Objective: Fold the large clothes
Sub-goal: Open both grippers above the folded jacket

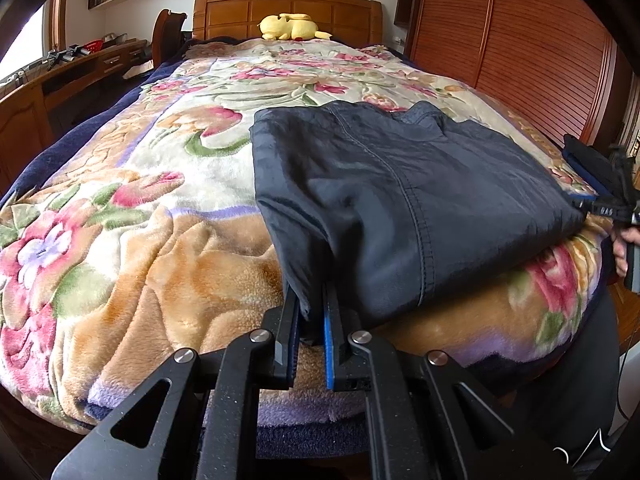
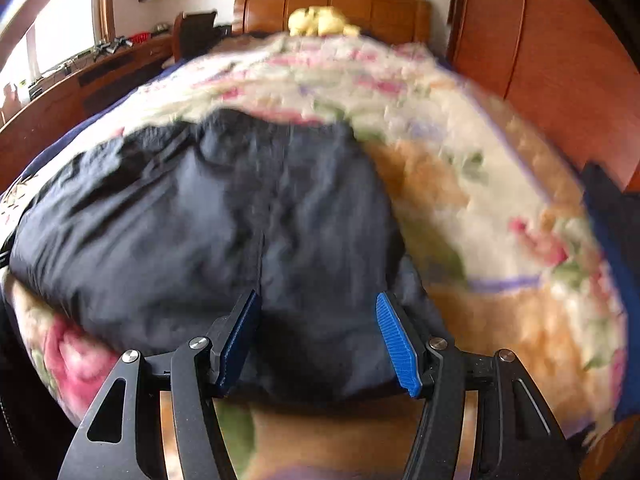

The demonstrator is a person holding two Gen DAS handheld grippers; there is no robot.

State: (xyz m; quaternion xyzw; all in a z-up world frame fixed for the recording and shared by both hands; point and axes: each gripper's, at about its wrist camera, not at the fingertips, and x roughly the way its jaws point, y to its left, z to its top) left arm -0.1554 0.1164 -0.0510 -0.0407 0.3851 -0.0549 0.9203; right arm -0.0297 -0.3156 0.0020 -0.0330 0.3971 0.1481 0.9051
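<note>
- Jacket (image 1: pixel 400 200), dark navy and folded into a thick block, lies on the bed (image 1: pixel 140 240) near its foot edge, toward the right side as we see it from the left wrist.
- We see the left claw (image 1: pixel 312 320) clamped on the jacket's near left corner; a fold of dark cloth is pinched between its blue pads (image 1: pixel 329 332) and hangs down over the foot edge.
- In the right wrist view the jacket (image 2: pixel 240 220) fills the middle, and the picture is blurred.
- We find the right claw (image 2: pixel 320 336) spread wide, its blue pads (image 2: pixel 394 340) standing apart on either side of the jacket's near edge; the cloth lies between them, but neither pad presses it.
- From the left wrist we catch the right claw (image 1: pixel 596 196) at the jacket's right corner, by the bed's right edge.
- A floral blanket (image 1: pixel 200 140) covers the bed under the jacket.
- A yellow plush (image 1: pixel 292 26) lies at the head edge against the wooden headboard (image 1: pixel 288 8), well apart from the jacket.
</note>
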